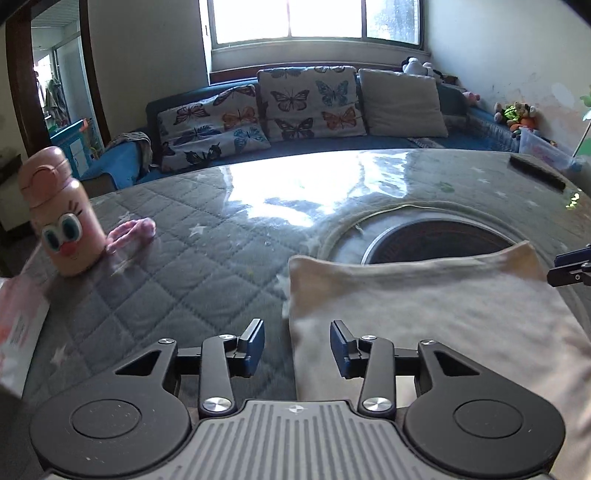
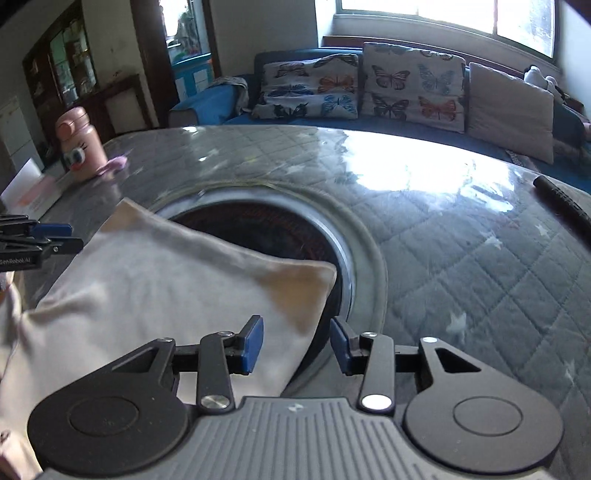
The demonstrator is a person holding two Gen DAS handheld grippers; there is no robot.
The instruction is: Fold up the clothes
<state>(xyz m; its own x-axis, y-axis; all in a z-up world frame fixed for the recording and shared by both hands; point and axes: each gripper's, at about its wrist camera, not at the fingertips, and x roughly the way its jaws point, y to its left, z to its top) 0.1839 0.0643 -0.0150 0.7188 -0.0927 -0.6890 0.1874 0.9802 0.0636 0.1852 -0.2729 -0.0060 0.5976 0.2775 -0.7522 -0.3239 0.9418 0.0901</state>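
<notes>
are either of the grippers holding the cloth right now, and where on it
Nothing is held. The left gripper and the right gripper have open jaws over the side edges of the folded cloth, not pressing on it.

Your bench [image 1: 159,266] wears a grey quilted cover with white stars under glossy clear film, and a round dark opening [image 1: 436,240] sits in it toward 2 o'clock. At 10 o'clock you have a pink bottle [image 1: 64,218] with cartoon eyes, upright, a pink strap [image 1: 131,232] lying just beside it. A black pen [image 1: 535,171] rests at the far edge near 1 o'clock. Beyond, at 12 o'clock, butterfly cushions [image 1: 310,99] and a plain cushion [image 1: 400,101] lean on a blue sofa [image 1: 122,162] under the window [image 1: 314,18].
</notes>
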